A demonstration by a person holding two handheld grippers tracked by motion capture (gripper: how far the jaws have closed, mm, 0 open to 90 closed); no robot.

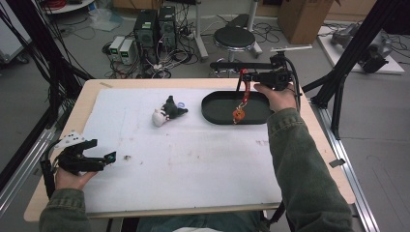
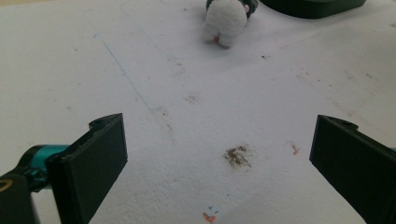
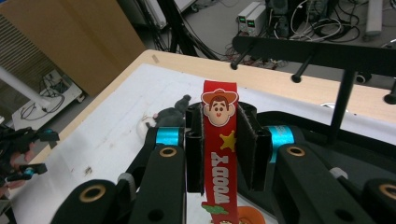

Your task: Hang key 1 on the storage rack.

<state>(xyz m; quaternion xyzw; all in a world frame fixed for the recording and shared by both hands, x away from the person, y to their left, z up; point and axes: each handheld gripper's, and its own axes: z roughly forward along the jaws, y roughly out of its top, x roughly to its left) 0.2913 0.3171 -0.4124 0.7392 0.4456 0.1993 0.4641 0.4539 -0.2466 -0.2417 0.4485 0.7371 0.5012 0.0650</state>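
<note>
Item in hand: red strap charm (image 3: pixel 219 154), pinched between the pressed-together jaws of the right gripper (image 1: pixel 247 77), dangling over the black tray (image 1: pixel 212 110), not yet set down; plush toys (image 1: pixel 167 112) remain on the mat; left gripper (image 1: pixel 107 158) spread, idle.

Red strap (image 3: pixel 219 154), black tray (image 1: pixel 217 113), white and grey plush toys (image 1: pixel 167 113).

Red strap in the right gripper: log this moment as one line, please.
right gripper: shut on red strap, above black tray | left gripper: open, empty, over white mat | plush toys: on mat
</note>
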